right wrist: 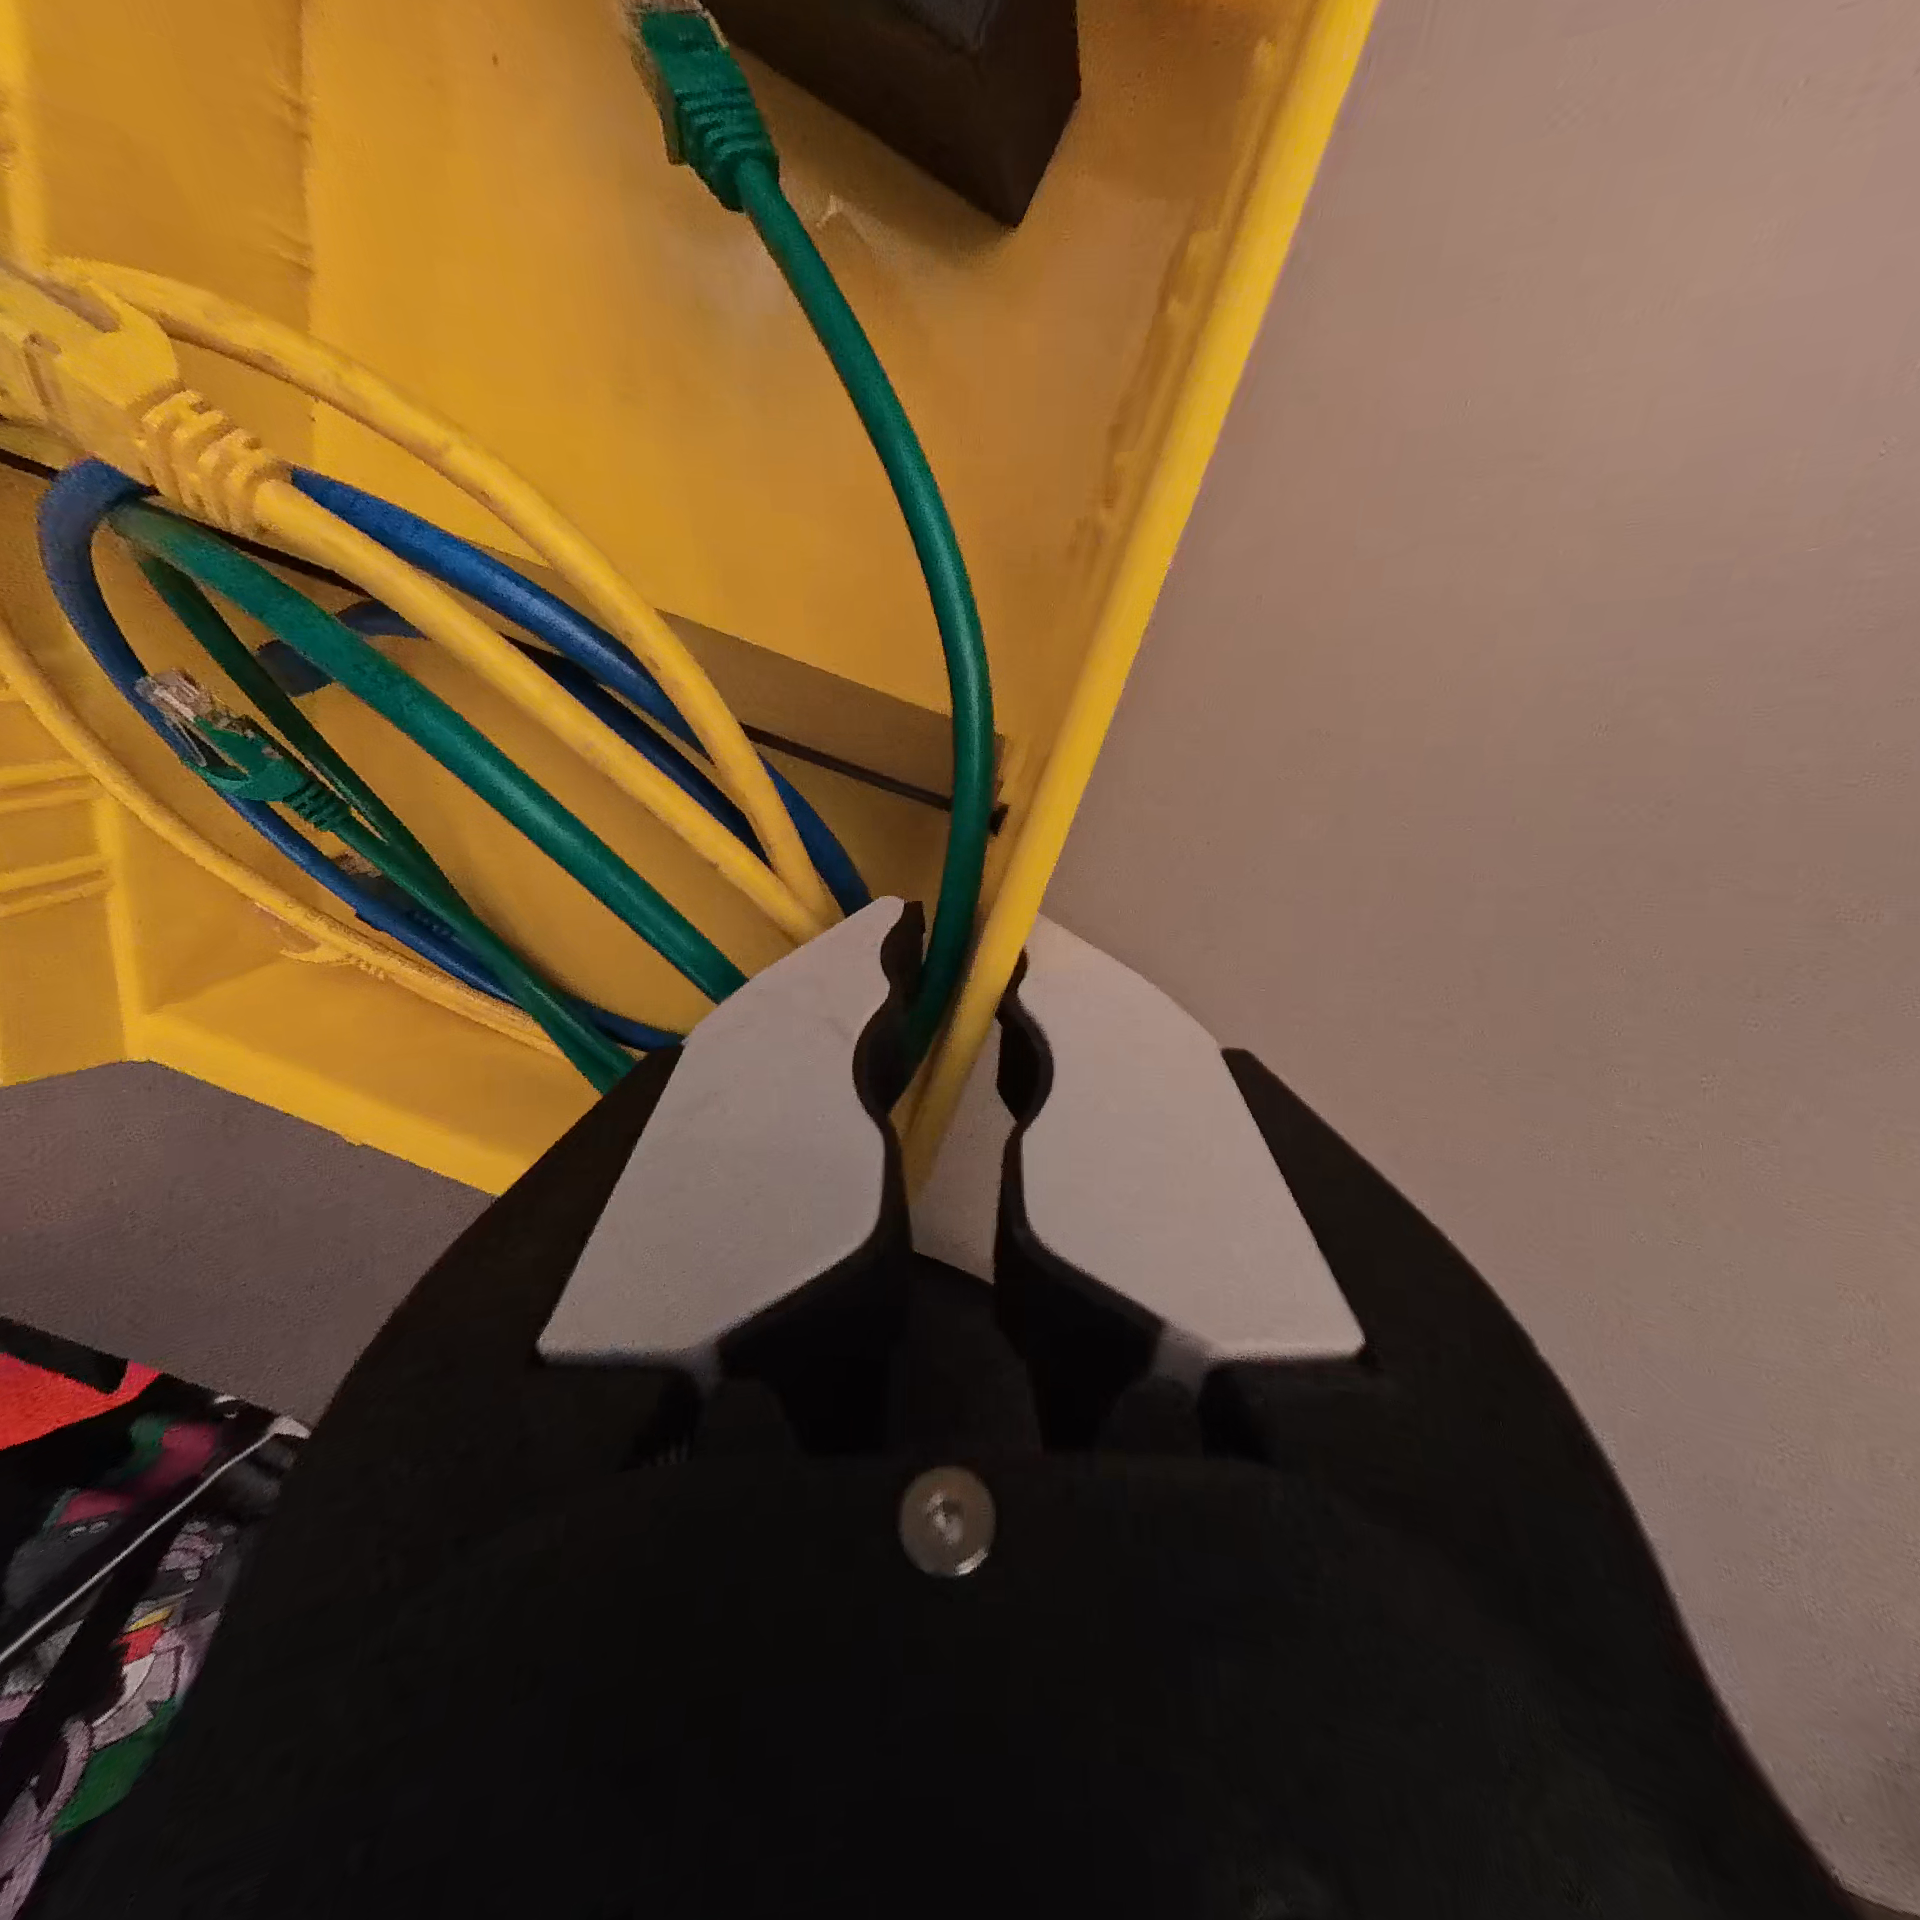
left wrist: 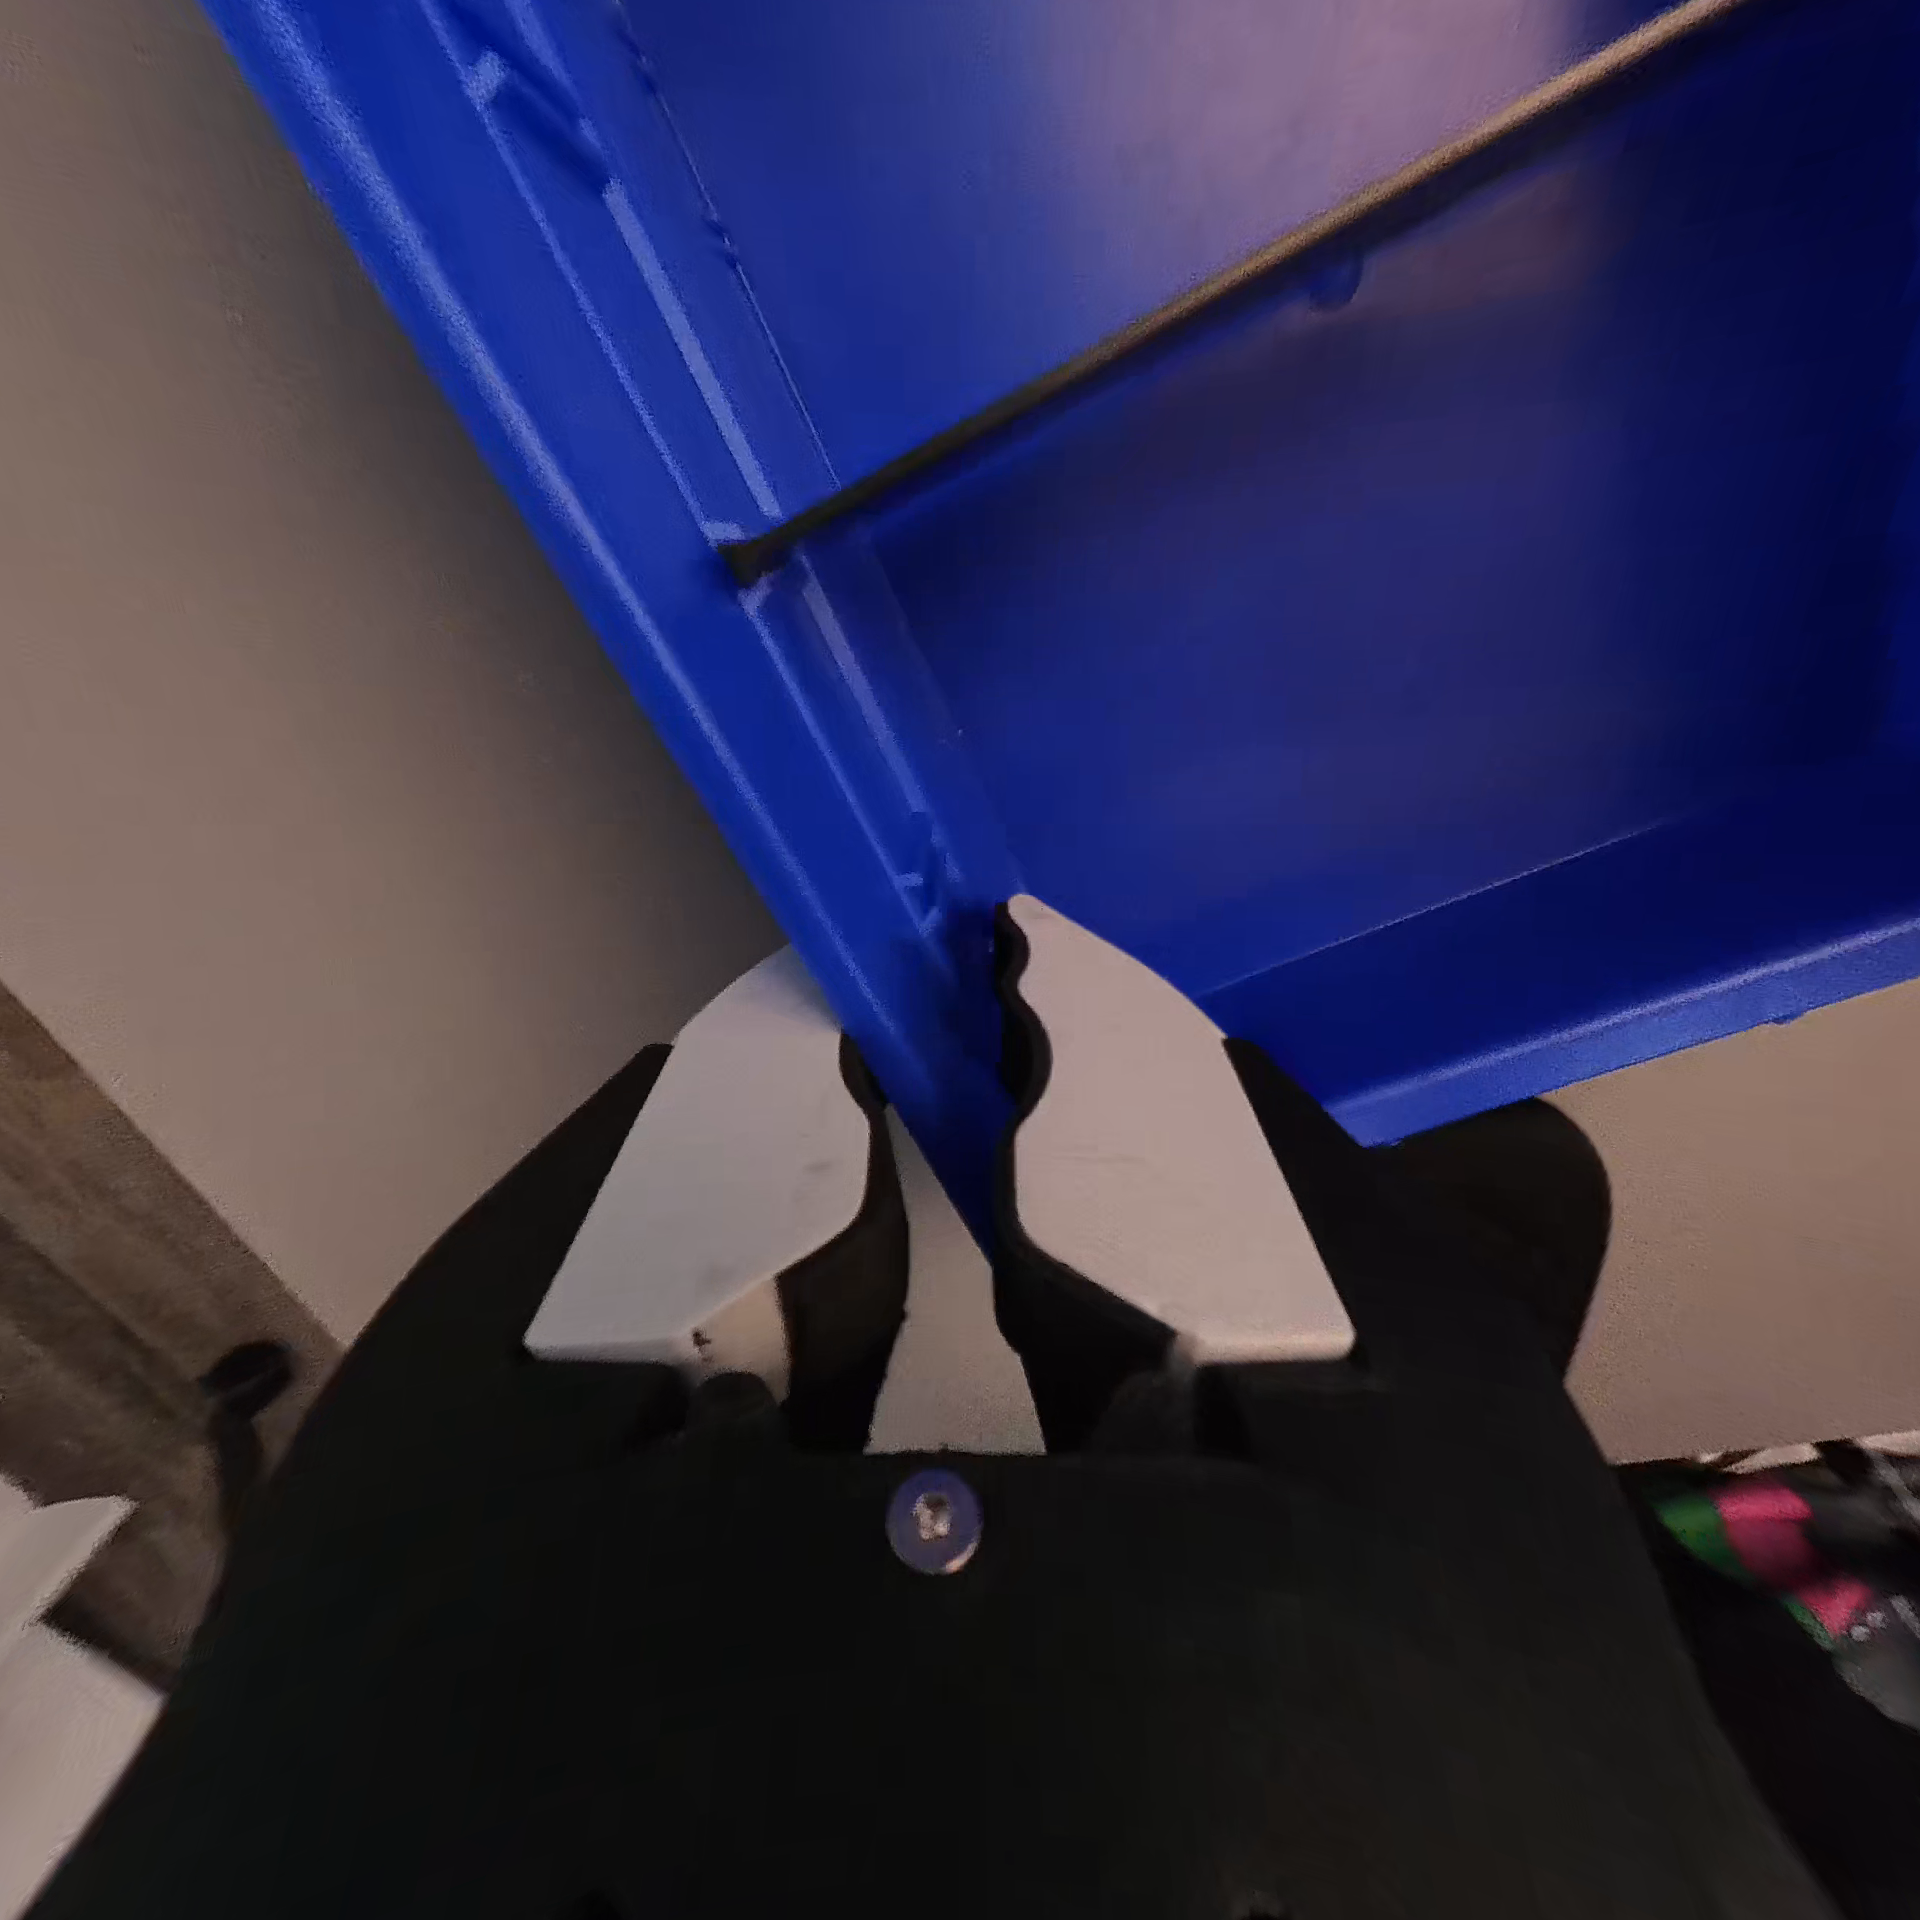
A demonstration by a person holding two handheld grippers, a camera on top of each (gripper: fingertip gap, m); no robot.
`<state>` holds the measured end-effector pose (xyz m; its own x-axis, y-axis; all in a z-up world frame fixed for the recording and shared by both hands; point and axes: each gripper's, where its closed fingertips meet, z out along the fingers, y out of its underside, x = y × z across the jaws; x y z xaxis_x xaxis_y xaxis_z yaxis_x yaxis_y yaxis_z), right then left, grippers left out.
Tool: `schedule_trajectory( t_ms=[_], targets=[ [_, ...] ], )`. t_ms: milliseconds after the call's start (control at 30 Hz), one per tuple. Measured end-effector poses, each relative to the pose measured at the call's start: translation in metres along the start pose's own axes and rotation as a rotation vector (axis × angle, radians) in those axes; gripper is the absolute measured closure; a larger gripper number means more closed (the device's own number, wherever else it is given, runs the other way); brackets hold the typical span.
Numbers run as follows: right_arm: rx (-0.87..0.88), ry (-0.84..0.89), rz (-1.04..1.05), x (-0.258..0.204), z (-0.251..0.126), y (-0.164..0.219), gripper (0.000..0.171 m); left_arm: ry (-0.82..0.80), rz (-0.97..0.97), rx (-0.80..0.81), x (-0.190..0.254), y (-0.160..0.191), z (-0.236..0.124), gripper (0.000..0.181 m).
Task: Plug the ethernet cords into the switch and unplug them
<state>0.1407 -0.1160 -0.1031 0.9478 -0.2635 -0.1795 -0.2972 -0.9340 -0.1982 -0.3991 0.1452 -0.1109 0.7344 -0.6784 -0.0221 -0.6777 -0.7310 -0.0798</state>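
In the right wrist view a yellow bin [right wrist: 1195,436] holds coiled green [right wrist: 935,520], yellow [right wrist: 499,488] and blue [right wrist: 499,582] ethernet cords. A black switch [right wrist: 935,104] lies at its far end. One green plug [right wrist: 707,94] lies right beside the switch; I cannot tell if it is plugged in. Another green plug [right wrist: 239,758] lies loose in the coil. My right gripper [right wrist: 966,966] is shut on the bin's right wall, with the green cord also between the fingers. My left gripper [left wrist: 904,945] is shut on the side wall of a blue bin [left wrist: 1351,727], which looks empty.
The blue bin has a thin black divider [left wrist: 1247,281] across it. Both bins sit over a pale table surface [right wrist: 1558,623]. A multicoloured printed item [right wrist: 94,1558] lies near the lower left of the right wrist view and shows in the left wrist view [left wrist: 1787,1538] too. The left gripper's tips are roughly 60 cm from the right gripper's.
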Motion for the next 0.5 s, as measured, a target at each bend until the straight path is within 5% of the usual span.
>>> schedule_trajectory(
  t_ms=[200, 333, 400, 500],
  targets=[
    [0.033, -0.058, -0.134, -0.031, 0.001, -0.010, 0.146, 0.026, 0.154, -0.084, 0.048, 0.007, -0.002, 0.160],
    [0.345, 0.148, -0.097, -0.025, -0.059, -0.038, 0.128, 0.056, 0.230, -0.050, 0.060, 0.010, -0.016, 0.151],
    [0.684, 0.114, -0.182, -0.077, -0.112, -0.064, 0.124, 0.052, 0.225, 0.064, 0.060, 0.003, -0.037, 0.151],
    [1.030, -0.190, -0.511, -0.223, -0.149, -0.071, 0.109, -0.022, 0.232, 0.289, 0.056, -0.011, -0.079, 0.149]
  ],
)
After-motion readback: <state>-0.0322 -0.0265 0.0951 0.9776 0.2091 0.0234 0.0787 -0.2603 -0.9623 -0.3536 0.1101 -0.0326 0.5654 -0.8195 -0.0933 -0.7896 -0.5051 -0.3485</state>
